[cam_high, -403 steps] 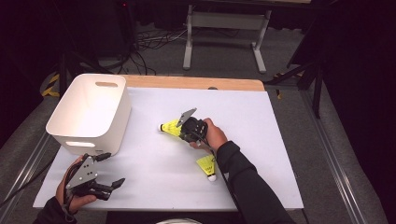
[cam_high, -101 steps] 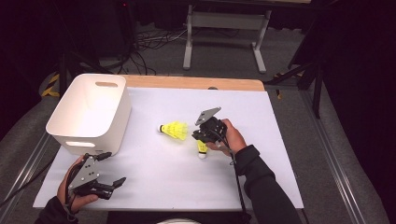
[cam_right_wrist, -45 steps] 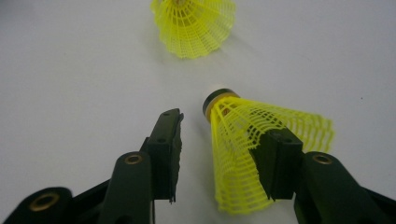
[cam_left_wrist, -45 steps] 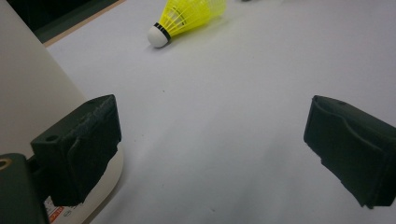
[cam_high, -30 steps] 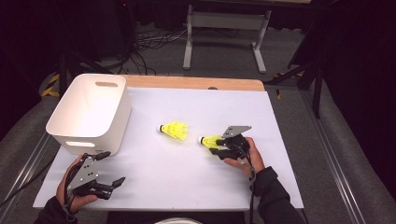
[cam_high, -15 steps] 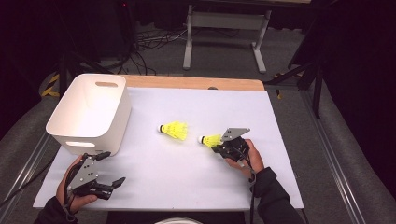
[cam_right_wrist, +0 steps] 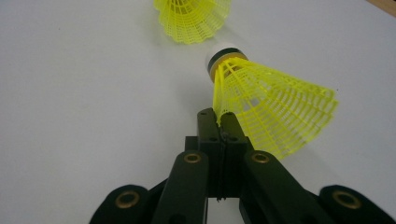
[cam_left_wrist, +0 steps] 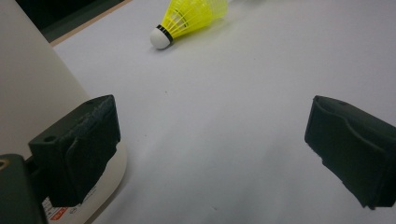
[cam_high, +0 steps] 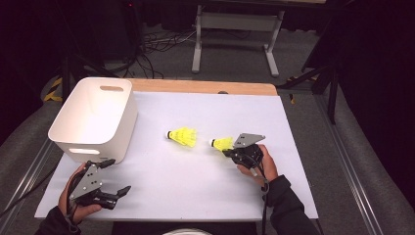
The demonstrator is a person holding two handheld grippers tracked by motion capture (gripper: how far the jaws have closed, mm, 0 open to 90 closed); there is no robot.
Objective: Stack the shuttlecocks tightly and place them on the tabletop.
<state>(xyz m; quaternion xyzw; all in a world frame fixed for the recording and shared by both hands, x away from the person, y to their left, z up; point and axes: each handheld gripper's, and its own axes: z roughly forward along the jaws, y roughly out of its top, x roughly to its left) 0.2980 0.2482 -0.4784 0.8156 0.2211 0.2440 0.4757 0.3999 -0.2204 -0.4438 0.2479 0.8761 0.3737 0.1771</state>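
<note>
Right tongs (cam_right_wrist: pixel 219 122) now clamped on shuttlecock (cam_right_wrist: pixel 271 112)

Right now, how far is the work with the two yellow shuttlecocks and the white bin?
Done: nothing lies in the white bin as far as the high view shows. In hand: the right gripper is shut on the skirt edge of one shuttlecock. Left: the other shuttlecock lies loose on the table; the left gripper waits open.

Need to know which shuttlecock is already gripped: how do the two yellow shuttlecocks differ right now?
The right shuttlecock has its skirt edge pinched in the shut right gripper; the left shuttlecock lies free on the table, touched by nothing. The right one sits nearer the person's right hand, the left one nearer the bin. Both are yellow with white cork tips pointing towards the bin.
</note>
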